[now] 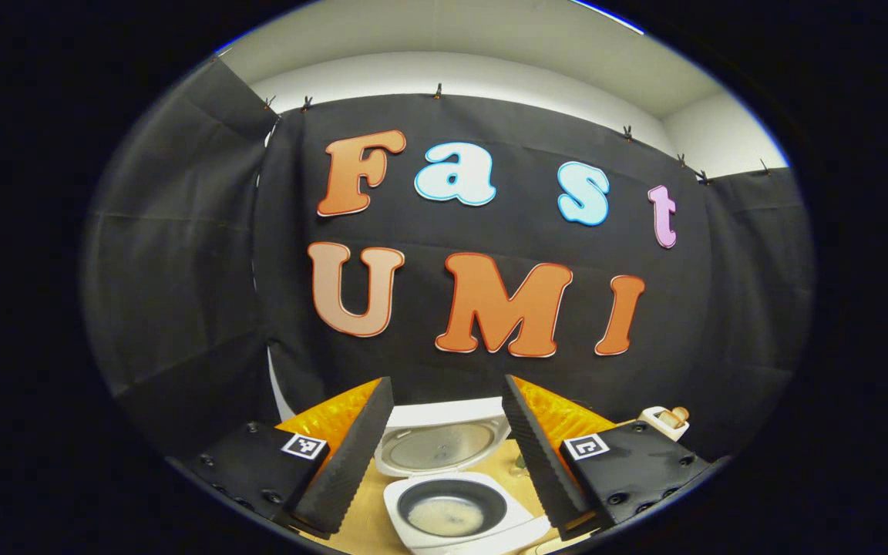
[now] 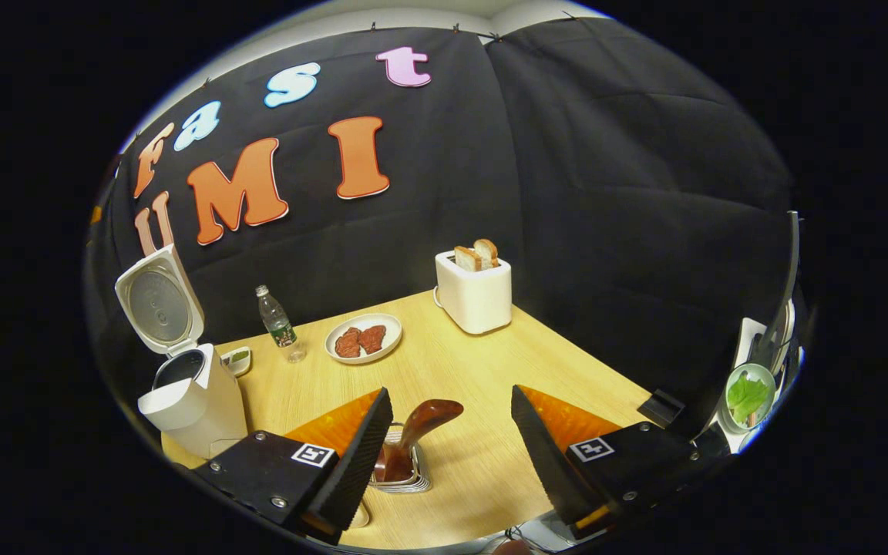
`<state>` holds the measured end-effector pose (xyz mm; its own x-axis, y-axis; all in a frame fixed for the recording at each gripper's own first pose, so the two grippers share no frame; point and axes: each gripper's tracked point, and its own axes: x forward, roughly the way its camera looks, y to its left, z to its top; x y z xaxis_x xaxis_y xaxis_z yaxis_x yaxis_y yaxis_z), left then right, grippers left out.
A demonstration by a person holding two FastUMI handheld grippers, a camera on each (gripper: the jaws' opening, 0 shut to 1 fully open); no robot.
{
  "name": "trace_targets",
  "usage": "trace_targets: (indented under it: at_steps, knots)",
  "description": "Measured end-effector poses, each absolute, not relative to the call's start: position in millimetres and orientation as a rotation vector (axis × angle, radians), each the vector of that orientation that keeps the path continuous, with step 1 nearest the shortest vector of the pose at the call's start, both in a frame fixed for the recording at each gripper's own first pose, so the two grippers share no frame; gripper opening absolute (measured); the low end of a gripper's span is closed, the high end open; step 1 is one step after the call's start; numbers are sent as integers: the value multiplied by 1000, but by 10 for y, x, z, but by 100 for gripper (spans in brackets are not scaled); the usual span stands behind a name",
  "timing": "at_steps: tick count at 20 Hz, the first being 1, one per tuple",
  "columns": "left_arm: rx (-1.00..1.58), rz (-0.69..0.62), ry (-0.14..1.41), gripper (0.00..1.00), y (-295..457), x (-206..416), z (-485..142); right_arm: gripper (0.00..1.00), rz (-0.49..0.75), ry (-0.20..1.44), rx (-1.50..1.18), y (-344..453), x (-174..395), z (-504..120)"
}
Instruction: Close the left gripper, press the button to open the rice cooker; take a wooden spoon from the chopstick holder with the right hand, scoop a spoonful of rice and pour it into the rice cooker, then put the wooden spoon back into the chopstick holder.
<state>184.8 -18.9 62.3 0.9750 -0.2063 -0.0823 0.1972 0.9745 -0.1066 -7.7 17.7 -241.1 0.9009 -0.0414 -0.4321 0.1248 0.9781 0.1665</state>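
White plastic marks the rice cooker (image 2: 190, 401) at about nine o'clock in the right gripper view, its lid (image 2: 159, 304) swung up and the pot open; in the left gripper view the same cooker sits at six o'clock, a thin layer of rice showing in the dark inner pot (image 1: 450, 509) between the spread fingers of the left claw (image 1: 444, 455), which is open and holds nothing. Moving rightward across the pale wooden worktop (image 2: 490, 362), a water bottle (image 2: 278, 324), a plate of meat (image 2: 363, 339) and a toaster (image 2: 475, 293) with bread stand toward twelve o'clock. The right claw (image 2: 450, 455) is wide open and empty, and the wooden spoon (image 2: 417, 435) stands in the metal chopstick holder (image 2: 401, 470) just inside its near finger, at roughly seven o'clock of the gap. With the lid up, the step in hand looks like either taking or having returned the spoon; I cannot tell which. To grasp well, I would shift the claw leftward so the spoon's upper end centres between the fingers, then close on it squarely and lift straight up without tipping the holder.
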Motion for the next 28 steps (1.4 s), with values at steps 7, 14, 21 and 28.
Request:
trace_targets:
  at_steps: [7,14,21,28]
  knots:
    - [-50,-229,133,96,-584,2707,775,95,-100,385,136,-69,-162,-2017]
    - [-26,-262,282,96,-989,3480,68,95,-153,422,128,-289,-312,-2180]
    - [-2,-170,429,99,-795,3847,-661,95,-176,428,146,-394,-361,-2176]
    - [2,-122,525,99,-610,3762,-1171,95,-138,431,148,-302,-249,-2141]
